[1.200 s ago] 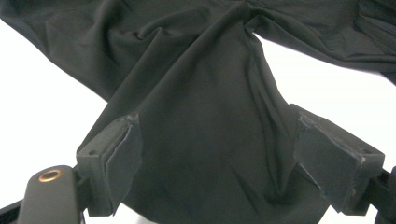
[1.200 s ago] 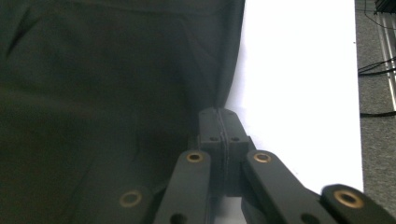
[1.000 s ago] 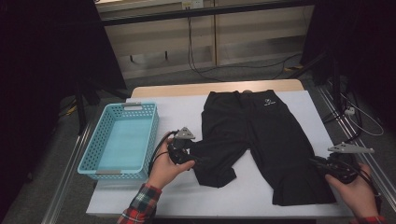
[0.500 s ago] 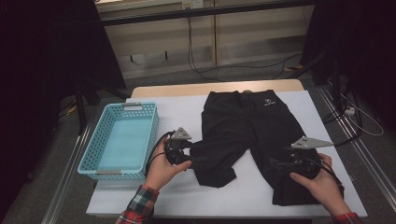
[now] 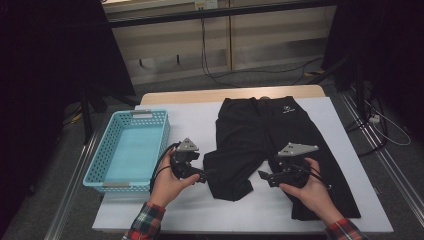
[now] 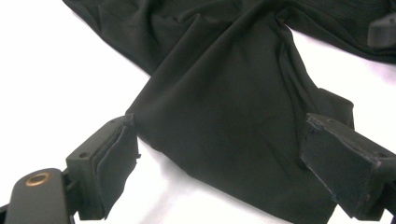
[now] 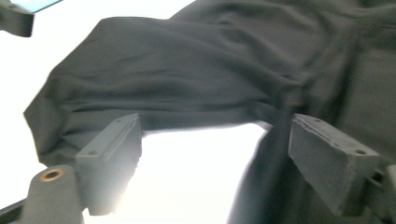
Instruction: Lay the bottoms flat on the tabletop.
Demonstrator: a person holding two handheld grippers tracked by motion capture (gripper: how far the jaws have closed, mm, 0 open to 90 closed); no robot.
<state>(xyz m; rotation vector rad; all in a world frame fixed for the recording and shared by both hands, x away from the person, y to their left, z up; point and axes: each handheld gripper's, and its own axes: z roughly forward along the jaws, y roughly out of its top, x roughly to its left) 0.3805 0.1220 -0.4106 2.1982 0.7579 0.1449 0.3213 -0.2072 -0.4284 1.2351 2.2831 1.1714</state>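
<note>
Left gripper [image 5: 201, 176] is sitting at the edge of the trousers' [image 5: 270, 145] folded-over leg, jaws apart, cloth lying between them but unpinched. Right gripper [image 5: 264, 176] is hovering over the gap between the legs, jaws just been opening, nothing clamped.

Risks, as I judge them: either jaw could be catching one layer only, so the fold drags open; thin cloth could be slipping from a shallow bite; both hands pulling unevenly would be skewing the leg.

Trousers are lying flat on the white table [image 5: 200, 120], waistband at the far edge, black, soft, lightly wrinkled, one leg bent across toward the basket [image 5: 131, 150], which stands just beside.
</note>
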